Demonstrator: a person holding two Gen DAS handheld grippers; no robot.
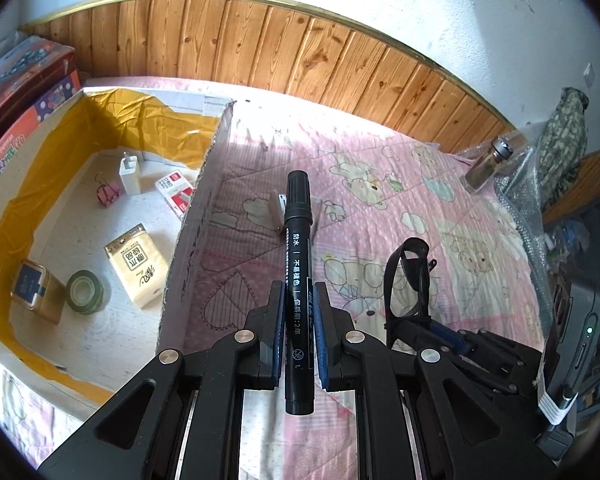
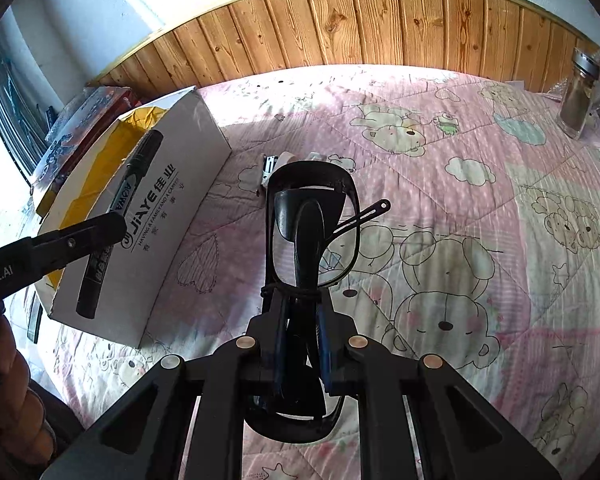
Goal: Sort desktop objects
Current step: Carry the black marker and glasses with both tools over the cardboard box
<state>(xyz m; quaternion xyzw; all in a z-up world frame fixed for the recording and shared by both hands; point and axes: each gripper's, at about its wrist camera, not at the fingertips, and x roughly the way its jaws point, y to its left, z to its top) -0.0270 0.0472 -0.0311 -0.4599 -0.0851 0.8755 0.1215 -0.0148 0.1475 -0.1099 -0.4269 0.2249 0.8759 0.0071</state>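
Note:
My left gripper (image 1: 299,292) is shut on a black marker pen (image 1: 297,240), held above the pink quilt just right of the open cardboard box (image 1: 204,184). The same pen (image 2: 120,216) and left gripper (image 2: 100,228) show at the left of the right wrist view, in front of the box (image 2: 168,216). My right gripper (image 2: 300,312) is shut on a pair of black-framed glasses (image 2: 312,224), held above the quilt. The glasses (image 1: 408,276) also show at the right of the left wrist view. A small white object (image 1: 278,212) lies on the quilt beyond the pen.
The box holds a white charger (image 1: 129,174), a pink binder clip (image 1: 109,192), a staples box (image 1: 177,194), a tissue pack (image 1: 138,266), a tape roll (image 1: 85,292) and a small tin (image 1: 36,292). A glass jar (image 2: 578,96) stands far right. A wood-panelled wall (image 2: 380,24) runs behind.

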